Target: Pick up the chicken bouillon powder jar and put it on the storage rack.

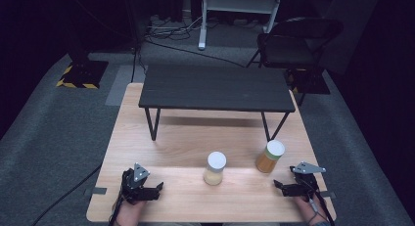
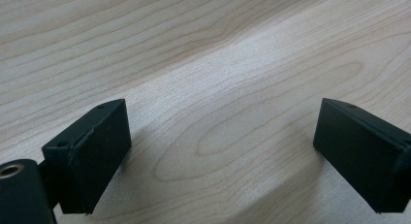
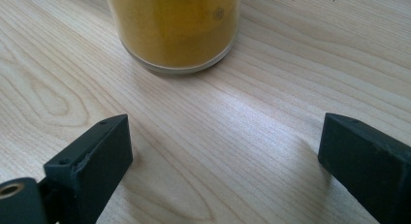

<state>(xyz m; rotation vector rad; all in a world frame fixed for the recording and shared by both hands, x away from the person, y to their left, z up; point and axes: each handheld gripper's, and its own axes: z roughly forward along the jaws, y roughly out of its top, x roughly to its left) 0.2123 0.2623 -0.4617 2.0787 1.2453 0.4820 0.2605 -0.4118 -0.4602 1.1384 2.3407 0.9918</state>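
Jars stand on the tabletop (image 1: 161, 187): one (image 1: 269, 156) just ahead of your right gripper (image 3: 225, 161), one (image 1: 215, 168) mid-tabletop, well apart from your left gripper (image 2: 220, 151). Both grippers gape wide, holding nothing.

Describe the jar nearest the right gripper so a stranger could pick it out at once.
Start at the light wooden table, in front of the small black shelf. Two white-lidded jars stand there; take the darker orange jar, by the right gripper. The paler jar stands nearer the middle.
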